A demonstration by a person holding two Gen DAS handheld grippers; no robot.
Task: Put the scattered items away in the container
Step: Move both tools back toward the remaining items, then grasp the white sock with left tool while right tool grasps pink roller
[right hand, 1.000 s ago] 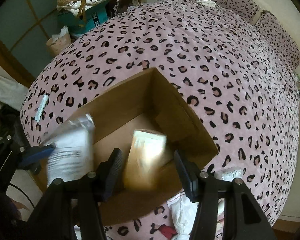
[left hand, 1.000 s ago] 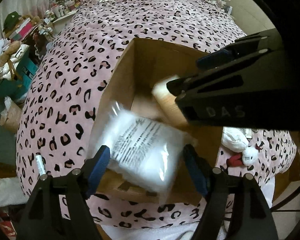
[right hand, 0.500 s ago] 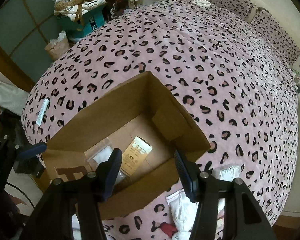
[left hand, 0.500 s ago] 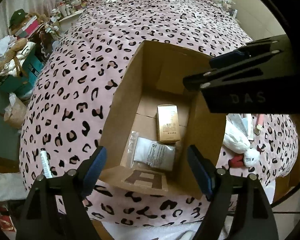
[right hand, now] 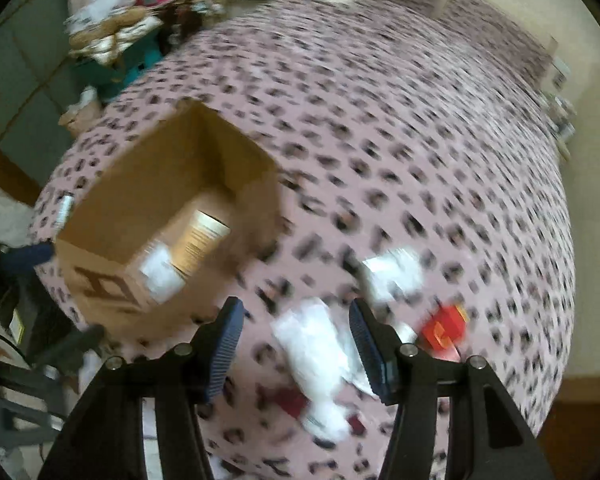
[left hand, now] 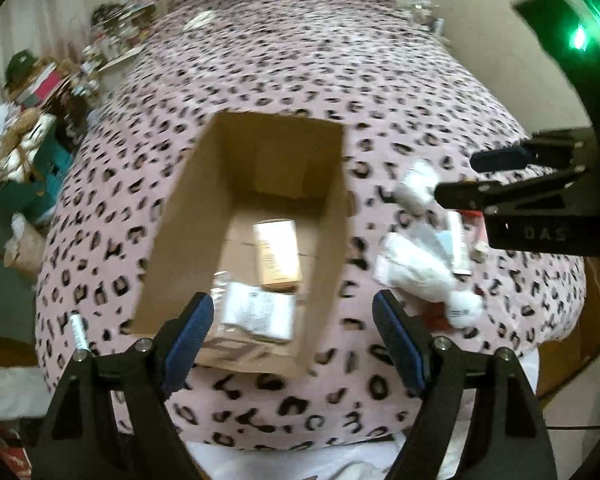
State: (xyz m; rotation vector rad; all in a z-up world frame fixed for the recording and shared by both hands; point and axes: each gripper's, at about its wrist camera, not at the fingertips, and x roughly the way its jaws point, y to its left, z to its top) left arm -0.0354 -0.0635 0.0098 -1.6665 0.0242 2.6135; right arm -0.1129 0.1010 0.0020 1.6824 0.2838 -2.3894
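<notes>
An open cardboard box stands on the leopard-print bed. Inside lie a tan carton and a white plastic packet. My left gripper is open and empty above the box's near edge. My right gripper is open and empty, over a white soft item right of the box. It shows in the left wrist view, side on. A white tube, a red item and other small things lie beside it.
A small white tube lies on the bed left of the box. Cluttered shelves and a teal bag stand left of the bed. The bed's front edge drops off just below the box.
Both grippers let go of their items, which now lie in the box. My right gripper has swung right, off the box and over the white soft item. Both views are blurred by motion.
</notes>
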